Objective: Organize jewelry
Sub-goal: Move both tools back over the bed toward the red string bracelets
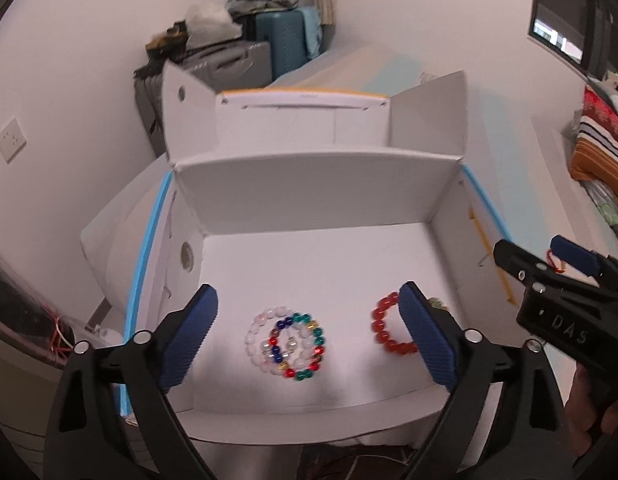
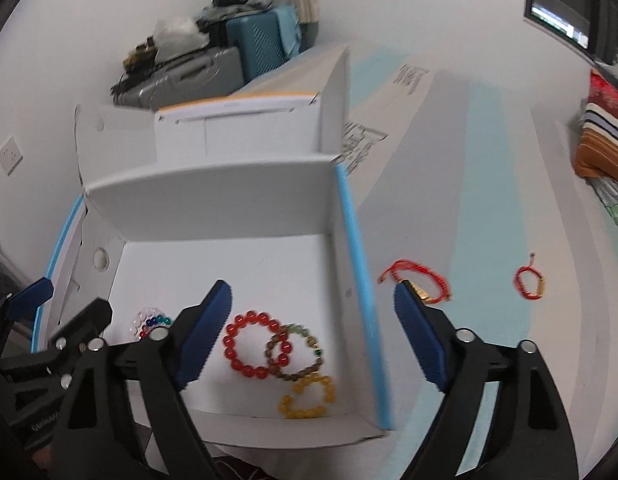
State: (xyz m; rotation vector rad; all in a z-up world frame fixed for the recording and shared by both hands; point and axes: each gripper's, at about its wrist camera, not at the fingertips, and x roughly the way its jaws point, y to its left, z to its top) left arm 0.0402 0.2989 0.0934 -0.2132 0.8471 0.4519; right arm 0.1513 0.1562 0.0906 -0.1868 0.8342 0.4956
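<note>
A white open box (image 1: 309, 184) (image 2: 213, 184) holds bead bracelets: a multicoloured one (image 1: 299, 346) over a pale pink one (image 1: 255, 338), a red one (image 1: 383, 330) (image 2: 255, 344), a brown-green one (image 2: 297, 354) and a yellow one (image 2: 307, 398). My left gripper (image 1: 309, 336) is open above the multicoloured bracelet. My right gripper (image 2: 313, 334) is open and straddles the box's right wall. Two red cord bracelets (image 2: 419, 280) (image 2: 529, 282) lie on the table outside the box.
The box sits on a white and pale blue table (image 2: 489, 160). Suitcases (image 1: 245, 56) stand by the far wall. Striped bedding (image 1: 601, 140) is at the right. My right gripper's body (image 1: 557, 304) shows at the right of the left wrist view.
</note>
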